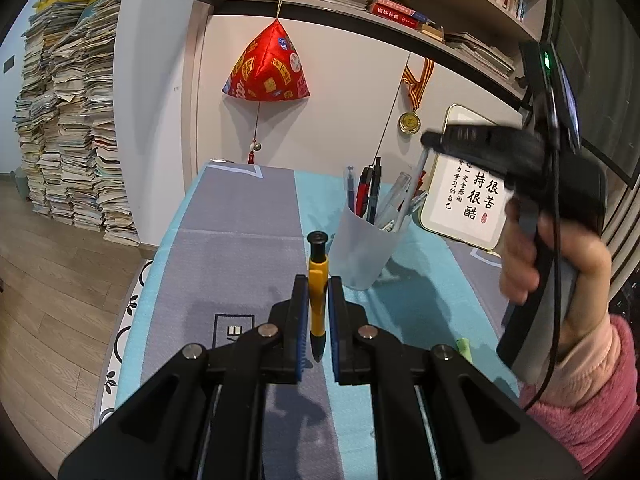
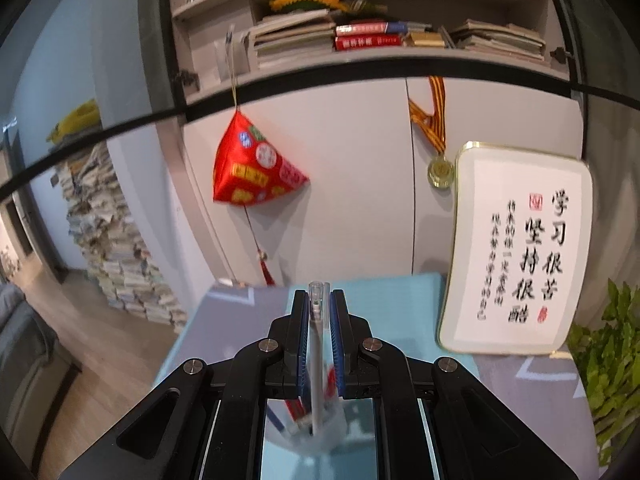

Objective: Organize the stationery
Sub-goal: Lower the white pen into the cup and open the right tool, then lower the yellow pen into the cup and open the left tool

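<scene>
The left tool [image 1: 318,312] is clamped on a yellow mechanical pencil [image 1: 317,280], which stands upright between the pads with its black cap at 12 o'clock and its tip pointing down. It hangs above the grey and blue mat covering the surface [image 1: 240,240], with the translucent pen cup [image 1: 366,246] just beside it at about 2 o'clock. The cup already holds several pens [image 1: 370,192], red, black, blue and clear ones, so part of the sorting looks done.

The right tool [image 2: 319,340] grips a clear gel pen [image 2: 318,352] upright. In the right wrist view the pen's lower end sits over the cup's mouth [image 2: 316,432] at 6 o'clock, so this pen appears close to going in, though whether it touches the cup I cannot tell.

Left to do, as I judge it: release the gel pen, then bring the yellow pencil to the cup. A small green object [image 1: 464,348] lies on the surface at 4 o'clock of the left tool and may also need putting away.
</scene>
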### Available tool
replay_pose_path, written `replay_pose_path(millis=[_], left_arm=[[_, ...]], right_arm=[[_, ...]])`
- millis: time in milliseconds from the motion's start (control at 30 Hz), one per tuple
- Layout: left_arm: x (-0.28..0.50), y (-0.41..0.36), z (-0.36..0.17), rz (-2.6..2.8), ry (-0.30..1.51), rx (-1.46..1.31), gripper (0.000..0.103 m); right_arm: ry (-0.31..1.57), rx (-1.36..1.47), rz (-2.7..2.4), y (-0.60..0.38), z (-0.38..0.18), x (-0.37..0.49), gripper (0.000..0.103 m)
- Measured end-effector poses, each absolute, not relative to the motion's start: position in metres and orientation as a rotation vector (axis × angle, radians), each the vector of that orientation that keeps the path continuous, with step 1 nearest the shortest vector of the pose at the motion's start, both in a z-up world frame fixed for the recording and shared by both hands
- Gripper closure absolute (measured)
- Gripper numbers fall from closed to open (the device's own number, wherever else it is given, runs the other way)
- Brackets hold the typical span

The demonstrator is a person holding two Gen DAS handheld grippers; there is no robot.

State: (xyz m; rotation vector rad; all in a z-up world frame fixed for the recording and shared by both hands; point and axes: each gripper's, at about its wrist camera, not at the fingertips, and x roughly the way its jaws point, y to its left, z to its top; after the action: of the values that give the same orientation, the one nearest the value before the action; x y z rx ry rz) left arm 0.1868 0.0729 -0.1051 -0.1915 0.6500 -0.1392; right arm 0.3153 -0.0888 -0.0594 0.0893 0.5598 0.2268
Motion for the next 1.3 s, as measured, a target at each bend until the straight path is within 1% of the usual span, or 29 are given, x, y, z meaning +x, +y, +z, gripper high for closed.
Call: replay_pose_path(millis=[300,467,633,667,733,800,1000,1300], left_arm=[[0.184,0.068,-0.103,-0.143,0.648,-0.189,0.096],[0.182,0.064,-0.1,-0.143,0.642,-0.183,0.096],[0.18,0.058,-0.097,-0.142,0.638,-0.177,0.096],[0.18,0.057,-0.097,-0.144,0.637,-0.175,0.096],[0.18,0.054,-0.096,-0.146,0.635,-0.17,0.096],[0.18,0.05,-0.095,-0.15,0.635,-0.167,0.096],[0.18,0.037,-0.091,-0.154,0.631,-0.145,0.095],[0.193,0.024,-0.066,-0.153,0.585,-0.119,0.095]], right_arm=[[0.65,0.078,0.264,-0.096,-0.083,0.3,0.092],[0.664,0.122,0.284,-0.113,-0.081,0.286,0.092],[0.664,0.103,0.292,-0.126,-0.08,0.262,0.091],[0.672,0.084,0.289,-0.13,-0.084,0.255,0.091],[0.689,0.057,0.279,-0.134,-0.09,0.248,0.085],[0.719,0.038,0.272,-0.14,-0.101,0.24,0.082],[0.81,0.088,0.256,-0.162,-0.127,0.232,0.082],[0.853,0.155,0.244,-0.185,-0.141,0.226,0.082]])
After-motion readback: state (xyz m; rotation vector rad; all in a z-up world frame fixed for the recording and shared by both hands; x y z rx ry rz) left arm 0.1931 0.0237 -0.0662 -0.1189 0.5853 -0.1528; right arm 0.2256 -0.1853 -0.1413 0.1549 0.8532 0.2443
